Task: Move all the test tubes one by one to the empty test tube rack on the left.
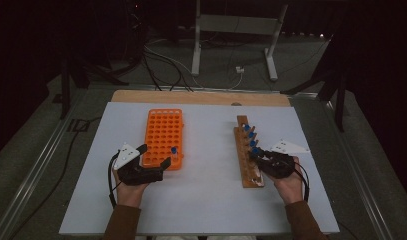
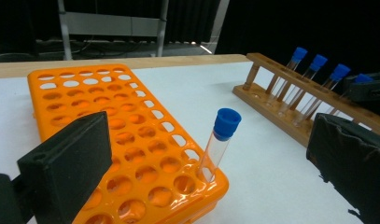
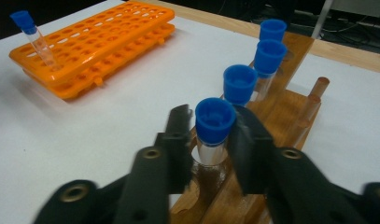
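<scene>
Lower centre of the right gripper view, the right gripper [image 3: 211,140] closes on the nearest capped tube [image 3: 214,128] in the wooden rack [image 3: 290,107]: light, slick, likely fragile glass, best gripped just under the cap. The left gripper [image 2: 206,154] gapes empty. One orange rack [image 2: 131,140], four wooden-rack tubes, one orange-rack tube [image 2: 219,144].

My matt black fingers [image 3: 178,140] flank a clear glossy tube [image 3: 212,151] with a blue plastic cap [image 3: 214,120]. The wooden rack [image 3: 290,107] looks smooth; the orange rack [image 2: 127,144] is shiny plastic.
</scene>
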Motion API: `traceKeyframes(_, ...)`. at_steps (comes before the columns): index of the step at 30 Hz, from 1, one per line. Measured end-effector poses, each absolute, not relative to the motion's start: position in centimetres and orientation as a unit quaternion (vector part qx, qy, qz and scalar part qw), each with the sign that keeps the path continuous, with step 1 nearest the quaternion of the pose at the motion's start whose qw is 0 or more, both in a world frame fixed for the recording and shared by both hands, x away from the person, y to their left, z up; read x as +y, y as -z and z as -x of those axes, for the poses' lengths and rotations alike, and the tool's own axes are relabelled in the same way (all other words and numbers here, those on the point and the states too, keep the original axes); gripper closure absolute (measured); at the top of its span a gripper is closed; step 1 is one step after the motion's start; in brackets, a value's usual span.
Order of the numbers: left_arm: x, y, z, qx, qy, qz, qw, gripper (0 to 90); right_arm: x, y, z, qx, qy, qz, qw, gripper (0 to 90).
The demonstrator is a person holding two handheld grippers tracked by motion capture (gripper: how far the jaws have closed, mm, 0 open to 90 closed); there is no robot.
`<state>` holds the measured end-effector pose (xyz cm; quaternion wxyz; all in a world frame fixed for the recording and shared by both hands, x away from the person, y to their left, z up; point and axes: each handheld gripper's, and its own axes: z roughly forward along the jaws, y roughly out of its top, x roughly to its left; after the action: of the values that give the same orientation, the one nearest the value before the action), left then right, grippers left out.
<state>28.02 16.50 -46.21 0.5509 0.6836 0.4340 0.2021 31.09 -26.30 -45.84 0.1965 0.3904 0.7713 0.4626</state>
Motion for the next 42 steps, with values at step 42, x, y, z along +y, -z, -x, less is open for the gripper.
traceKeyframes(42,9.1,42.9,-27.7,0.351,-0.223,-0.731,0.541,3.7,-25.1,39.9,-29.1,0.762,-0.494,-0.361,0.212,76.7)
